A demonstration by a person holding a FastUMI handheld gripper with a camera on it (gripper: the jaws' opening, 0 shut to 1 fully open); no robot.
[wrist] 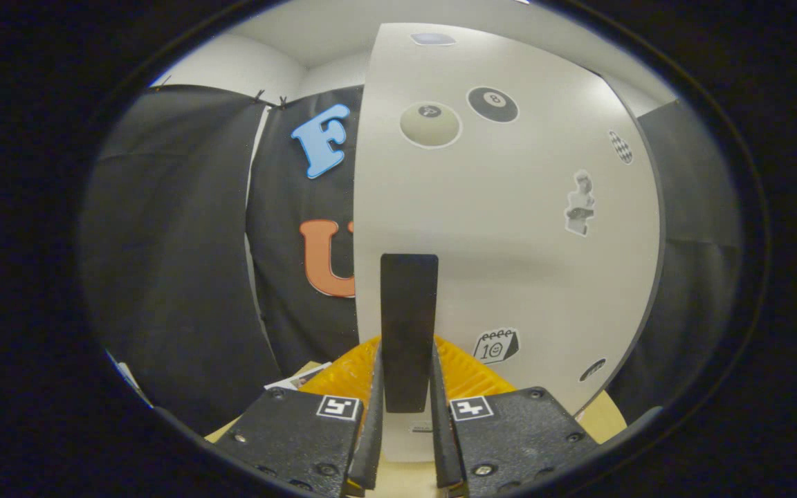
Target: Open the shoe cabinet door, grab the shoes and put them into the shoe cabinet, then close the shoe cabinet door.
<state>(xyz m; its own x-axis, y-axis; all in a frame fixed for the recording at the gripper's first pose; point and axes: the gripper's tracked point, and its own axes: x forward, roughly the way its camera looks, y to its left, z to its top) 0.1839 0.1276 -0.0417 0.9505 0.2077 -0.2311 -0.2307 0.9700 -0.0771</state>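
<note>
Door-handling is the step in hand: the tool has its two fingers closed on the black handle, a flat upright bar standing out from the white shoe cabinet door. Both fingers press its lower end, one on each side, so the grip looks firm. The door fills the scene just beyond the fingers and carries several stickers, among them two billiard balls high up and a small calendar near the handle. Its left edge stands free against the booth's dark cloth, which suggests it is turned out from the cabinet, though whether it is being opened or shut I cannot tell. An orange ribbed thing sits low behind the fingers, on the pale bench; what it is stays unclear, and no shoes can be made out. Judging by the grip, the next move calls for swinging the door along its hinge arc, keeping the squeeze steady so the bar does not slip, and following the curve instead of pulling straight
</note>
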